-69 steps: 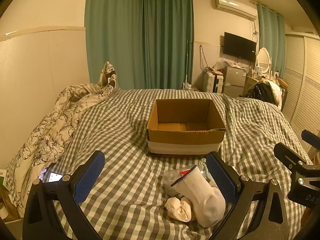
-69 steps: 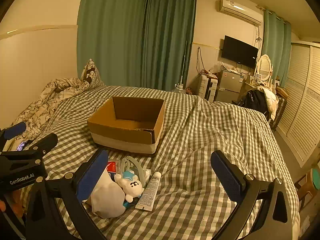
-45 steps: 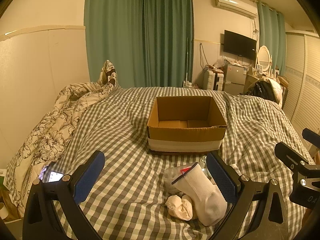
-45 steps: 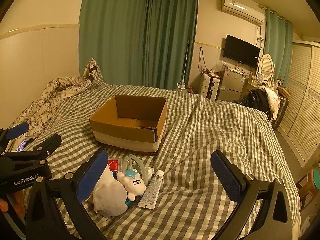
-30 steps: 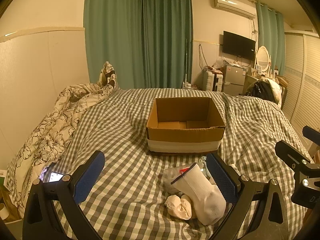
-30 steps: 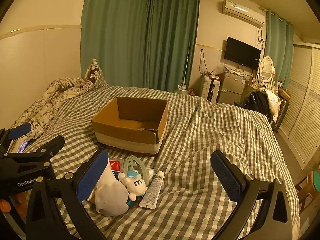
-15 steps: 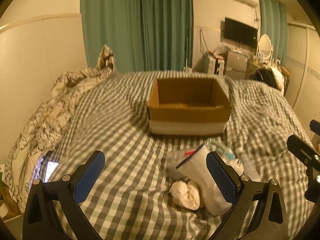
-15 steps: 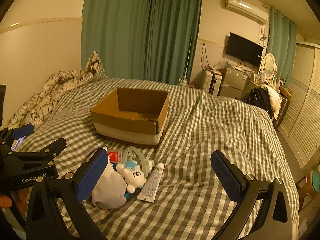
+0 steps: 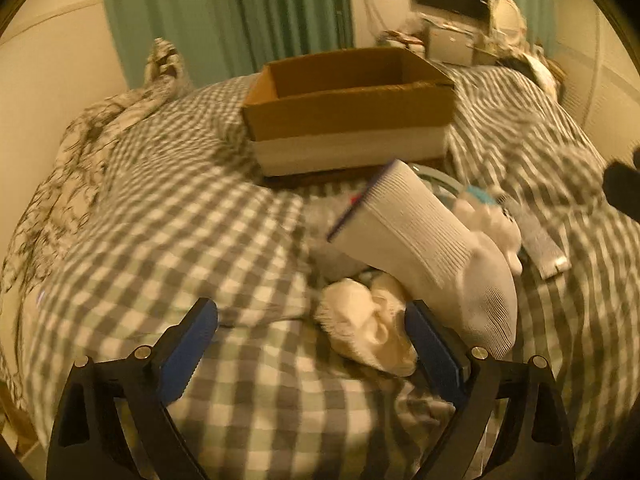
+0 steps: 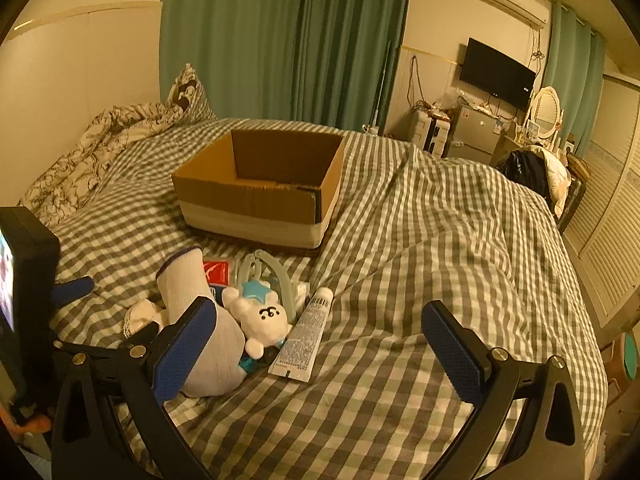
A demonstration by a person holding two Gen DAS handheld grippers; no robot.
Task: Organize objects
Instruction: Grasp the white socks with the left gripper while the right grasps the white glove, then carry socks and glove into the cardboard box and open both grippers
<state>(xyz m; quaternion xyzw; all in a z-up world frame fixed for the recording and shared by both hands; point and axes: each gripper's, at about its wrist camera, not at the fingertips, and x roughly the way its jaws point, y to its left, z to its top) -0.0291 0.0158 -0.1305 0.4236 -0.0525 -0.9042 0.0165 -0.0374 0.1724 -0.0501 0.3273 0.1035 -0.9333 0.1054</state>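
Observation:
An open, empty cardboard box (image 9: 348,116) (image 10: 260,188) stands on the checked bed. In front of it lies a pile: a white sock (image 9: 432,248) (image 10: 200,308), a cream crumpled cloth (image 9: 364,328), a white plush toy (image 10: 262,316), a tube (image 10: 306,332), a red packet (image 10: 216,272) and a pale ring-shaped thing (image 10: 272,272). My left gripper (image 9: 312,348) is open and low over the bed, its right finger beside the cream cloth. My right gripper (image 10: 316,348) is open above the tube, its left finger over the sock.
A crumpled patterned duvet (image 10: 96,148) lies along the bed's left side by the wall. Green curtains, a TV, small appliances and a mirror stand beyond the bed. Louvred wardrobe doors (image 10: 608,216) line the right. The bed's right half (image 10: 460,240) is bare sheet.
My left gripper has dropped and moved forward to the pile, so the sock and cream cloth look much larger. The right gripper has moved slightly closer. Both stay open.

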